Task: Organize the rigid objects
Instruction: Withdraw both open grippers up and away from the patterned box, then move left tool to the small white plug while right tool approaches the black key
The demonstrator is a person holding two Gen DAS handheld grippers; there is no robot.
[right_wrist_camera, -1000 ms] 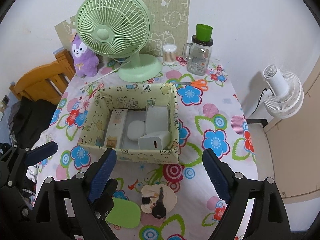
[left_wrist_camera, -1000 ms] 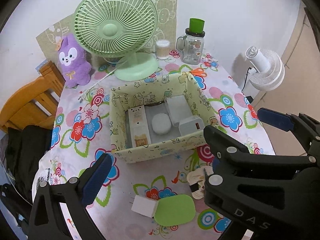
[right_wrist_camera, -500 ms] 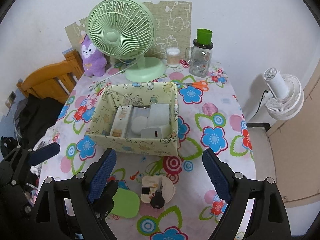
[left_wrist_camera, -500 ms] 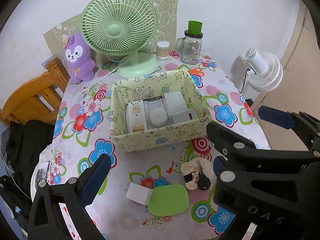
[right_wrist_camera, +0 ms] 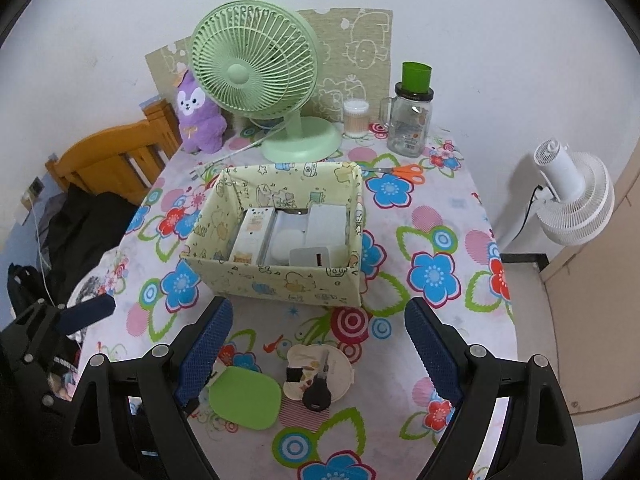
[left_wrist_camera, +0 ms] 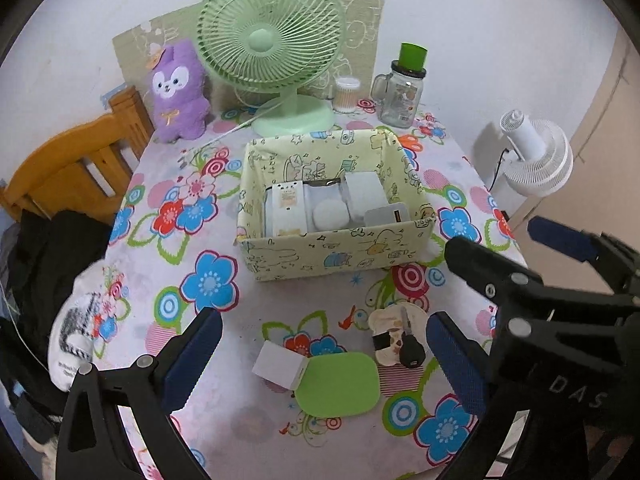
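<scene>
Left gripper (left_wrist_camera: 324,348): your jaws stand wide apart, nothing between the blue pads; they hang over the near edge of the table (left_wrist_camera: 248,432).
Right gripper (right_wrist_camera: 318,336): your jaws stand wide apart too, gripping nothing; in the left wrist view its black frame fills the right side.
Nearest item: green rounded pad (left_wrist_camera: 338,384) lies flat on the flowered cloth, between your left gripper's fingers as that camera sees it.
White cube (left_wrist_camera: 280,366): just beside the green pad's left edge, touching or nearly so; cannot tell which.
Round cream case (right_wrist_camera: 320,372): just right of the green pad, with a black key-like piece (right_wrist_camera: 318,394) and a black band lying on it.
Storage box (left_wrist_camera: 336,252): pale yellow, cartoon print, open top, sits mid-table beyond the 3 loose items and apart from them.
Box contents: 1 tall white printed pack (left_wrist_camera: 286,210) at left, 1 white round puck (left_wrist_camera: 328,214) in the middle, 1 white block (left_wrist_camera: 366,196) at right, 1 grey-white charger (left_wrist_camera: 388,216) at the near right corner.
Behind box: orange scissors (right_wrist_camera: 402,172) on the cloth at right.
Far edge: green desk fan (left_wrist_camera: 272,40), purple plush (left_wrist_camera: 178,92), cotton swab tub (left_wrist_camera: 346,94), glass jar mug with green cap (left_wrist_camera: 402,92).
Off table: wooden chair (left_wrist_camera: 68,168) at left, white floor fan (left_wrist_camera: 534,156) at right.
</scene>
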